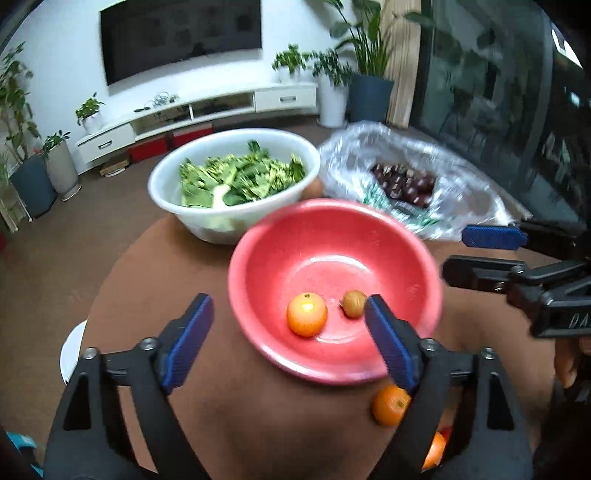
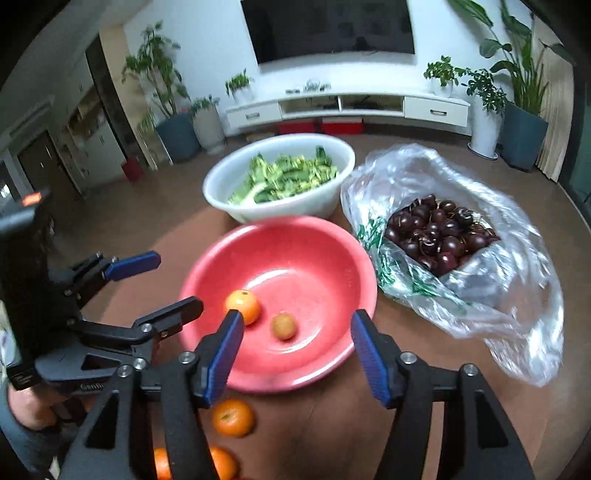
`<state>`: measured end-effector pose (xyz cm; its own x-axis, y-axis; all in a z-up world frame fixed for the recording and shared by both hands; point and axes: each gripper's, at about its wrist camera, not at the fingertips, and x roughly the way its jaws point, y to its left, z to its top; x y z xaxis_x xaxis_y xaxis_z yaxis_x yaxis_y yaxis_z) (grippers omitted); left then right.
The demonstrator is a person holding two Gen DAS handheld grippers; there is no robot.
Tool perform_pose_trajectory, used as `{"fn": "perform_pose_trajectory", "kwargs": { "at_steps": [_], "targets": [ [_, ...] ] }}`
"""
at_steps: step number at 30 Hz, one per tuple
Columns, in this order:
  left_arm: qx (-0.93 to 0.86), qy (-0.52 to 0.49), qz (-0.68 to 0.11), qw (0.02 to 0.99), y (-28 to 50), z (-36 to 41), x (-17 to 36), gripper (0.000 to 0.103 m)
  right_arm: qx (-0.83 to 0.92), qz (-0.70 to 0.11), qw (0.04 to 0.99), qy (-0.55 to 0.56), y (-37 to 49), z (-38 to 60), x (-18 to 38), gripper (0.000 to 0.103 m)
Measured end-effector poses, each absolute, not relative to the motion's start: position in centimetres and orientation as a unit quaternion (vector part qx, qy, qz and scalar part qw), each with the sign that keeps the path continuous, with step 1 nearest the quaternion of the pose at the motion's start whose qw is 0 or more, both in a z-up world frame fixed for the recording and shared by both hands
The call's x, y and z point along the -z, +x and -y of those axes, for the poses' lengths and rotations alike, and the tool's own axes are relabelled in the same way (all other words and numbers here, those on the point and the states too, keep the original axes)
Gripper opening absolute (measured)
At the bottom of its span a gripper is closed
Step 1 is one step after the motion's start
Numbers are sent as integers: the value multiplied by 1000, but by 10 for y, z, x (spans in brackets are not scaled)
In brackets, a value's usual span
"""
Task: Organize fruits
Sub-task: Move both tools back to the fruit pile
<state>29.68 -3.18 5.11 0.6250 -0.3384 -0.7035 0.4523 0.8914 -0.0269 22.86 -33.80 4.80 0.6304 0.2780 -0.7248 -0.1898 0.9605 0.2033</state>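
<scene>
Right wrist view: we held both the right gripper (image 2: 297, 341) and left gripper (image 1: 290, 332) open, empty; nearest loose tangerine (image 2: 233, 417) lay near-left of the right gripper.

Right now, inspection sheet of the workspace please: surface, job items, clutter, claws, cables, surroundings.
Surface: round brown table, mostly bare near the camera.
Job's things: red bowl holds one orange and one small tan fruit; more loose oranges on the table in front of it.
Clutter: white bowl of greens; plastic bag of cherries.
Claws: left claw open, empty; right claw open, empty.
Cables: nothing seen.
Surroundings: wall TV, white cabinet, potted plants.
</scene>
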Motion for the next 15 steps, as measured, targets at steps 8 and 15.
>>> {"fn": "perform_pose_trajectory", "kwargs": {
  "at_steps": [8,15],
  "targets": [
    [211,47,-329,919,187,-21,-52,103,-156,-378,910,76,140,345,-48,77],
    [192,64,-366,908,88,-29,-16,103,-149,-407,897,85,68,342,-6,78]
  ]
}}
